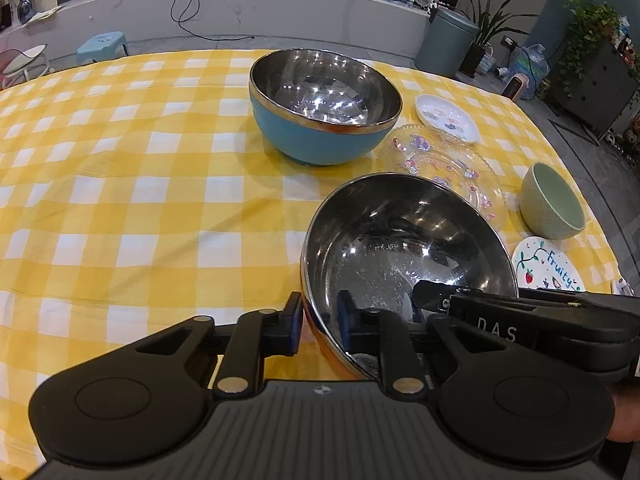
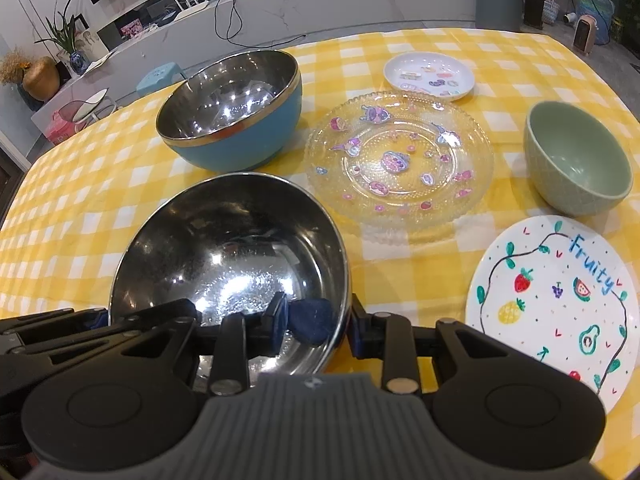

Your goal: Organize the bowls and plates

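A steel bowl with an orange outside [image 1: 404, 248] [image 2: 232, 256] is held tilted above the yellow checked tablecloth [image 1: 140, 184]. My left gripper [image 1: 320, 326] is shut on its near left rim. My right gripper [image 2: 318, 326] is shut on its right rim and shows in the left wrist view [image 1: 520, 308]. A blue steel-lined bowl [image 1: 324, 108] [image 2: 236, 112] stands upright further back. A clear glass plate with stickers [image 2: 400, 160] [image 1: 448, 164], a small white plate [image 2: 430, 76] [image 1: 448, 118], a green bowl [image 2: 576, 160] [image 1: 554, 202] and a white "Fruity" plate [image 2: 556, 300] [image 1: 544, 266] lie to the right.
The table's far edge [image 2: 400, 36] faces a marble counter [image 1: 240, 8], a grey bin [image 1: 448, 40], a blue stool [image 1: 102, 46] and potted plants. The left half of the cloth carries no dishes.
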